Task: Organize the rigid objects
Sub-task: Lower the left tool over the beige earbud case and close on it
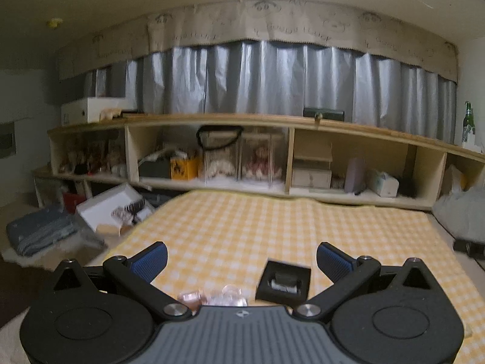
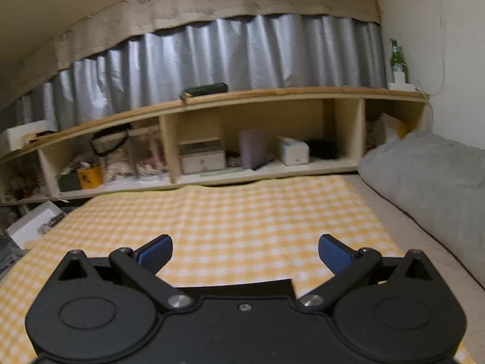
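Left gripper [image 1: 241,257]: jaws spread wide, nothing between them. Right gripper [image 2: 245,250]: jaws likewise spread wide, empty. Both hang over a yellow checked cloth [image 1: 272,221].

Task items, left wrist view: a black box [image 1: 283,282] lies open on the cloth, low in the gap between the fingers, nearer the right finger and not touching either pad. It holds one small dark roll-shaped piece with a pale band; blurred, cannot identify further. Just left of the box, at the edge of the gripper body, sits a cluster of clear pinkish pieces [image 1: 212,297]; partly hidden and blurred, count uncertain, at least two. In the right wrist view, a flat black edge [image 2: 242,285] shows just above the gripper body, between the fingers; cannot tell what it is.

Background counts: one long wooden shelf [image 1: 242,119] behind the cloth, at least four open bays visible in the left view. One green bottle [image 1: 468,118] stands at the shelf top's right end. One dark flat case [image 1: 323,112] lies on the shelf top. One white box [image 1: 91,109] at the top's left end.

Bay contents: one yellow box [image 1: 185,167], two clear cases [image 1: 242,157] each with a doll-like figure, stacked pale boxes [image 1: 312,168], one lilac box [image 1: 354,174], one white tissue-type box [image 1: 385,182].

Off the cloth's left edge, one open white box [image 1: 112,209] lies tilted with small items inside. A grey cushion [image 2: 433,182] sits right of the cloth.
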Demonstrator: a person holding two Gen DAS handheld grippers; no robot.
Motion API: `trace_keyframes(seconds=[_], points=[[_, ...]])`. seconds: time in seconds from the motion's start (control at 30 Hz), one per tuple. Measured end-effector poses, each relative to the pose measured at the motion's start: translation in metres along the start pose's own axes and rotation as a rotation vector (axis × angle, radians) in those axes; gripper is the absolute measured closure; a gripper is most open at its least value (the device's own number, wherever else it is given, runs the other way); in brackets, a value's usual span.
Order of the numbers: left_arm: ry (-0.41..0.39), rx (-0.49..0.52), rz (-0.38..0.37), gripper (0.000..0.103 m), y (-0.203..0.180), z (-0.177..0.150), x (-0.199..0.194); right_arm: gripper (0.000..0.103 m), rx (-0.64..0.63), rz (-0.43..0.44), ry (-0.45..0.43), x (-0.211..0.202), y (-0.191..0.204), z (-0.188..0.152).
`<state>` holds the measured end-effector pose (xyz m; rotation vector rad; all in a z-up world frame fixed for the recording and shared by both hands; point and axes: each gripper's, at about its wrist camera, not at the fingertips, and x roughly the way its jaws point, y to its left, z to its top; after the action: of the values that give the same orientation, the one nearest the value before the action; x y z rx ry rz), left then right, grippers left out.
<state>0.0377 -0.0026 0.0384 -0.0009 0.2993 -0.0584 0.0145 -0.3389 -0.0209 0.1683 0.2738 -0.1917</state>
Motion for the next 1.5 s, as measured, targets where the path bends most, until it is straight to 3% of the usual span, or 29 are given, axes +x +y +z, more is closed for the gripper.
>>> trace_keyframes(seconds=[0.13,0.27,0.33,0.4,0.53,0.63,0.93,1.1,1.33,1.5], points=[[-0.003,0.040,0.006,0.000,0.000,0.011,0.018,0.000,-0.042,-0.085,0.060,0.024,-0.014,-0.005],[0.084,0.050,-0.009,0.000,0.000,0.012,0.045,0.001,-0.025,-0.118,0.234,0.052,-0.037,-0.017],[0.151,0.055,-0.026,0.000,0.000,0.008,0.060,0.010,0.051,-0.156,0.334,0.064,-0.053,-0.025],[0.229,0.058,-0.048,0.000,-0.001,0.004,0.077,0.019,0.093,-0.160,0.381,0.068,-0.060,-0.029],[0.353,0.064,-0.069,0.000,-0.001,-0.006,0.107,0.029,0.142,-0.159,0.453,0.077,-0.071,-0.038],[0.460,0.043,-0.072,0.000,0.003,-0.016,0.129,0.044,0.159,-0.118,0.523,0.082,-0.071,-0.045],[0.794,-0.090,-0.055,0.000,0.026,-0.053,0.179,0.078,0.145,-0.123,0.626,0.098,-0.062,-0.054],[0.907,-0.093,-0.076,0.000,0.030,-0.065,0.196,0.097,0.138,-0.099,0.661,0.103,-0.059,-0.056],[1.059,-0.092,-0.141,0.000,0.022,-0.080,0.219,0.098,0.090,-0.117,0.672,0.104,-0.051,-0.056],[1.103,-0.122,-0.138,0.000,0.021,-0.090,0.225,0.098,0.072,-0.120,0.675,0.108,-0.051,-0.058]])
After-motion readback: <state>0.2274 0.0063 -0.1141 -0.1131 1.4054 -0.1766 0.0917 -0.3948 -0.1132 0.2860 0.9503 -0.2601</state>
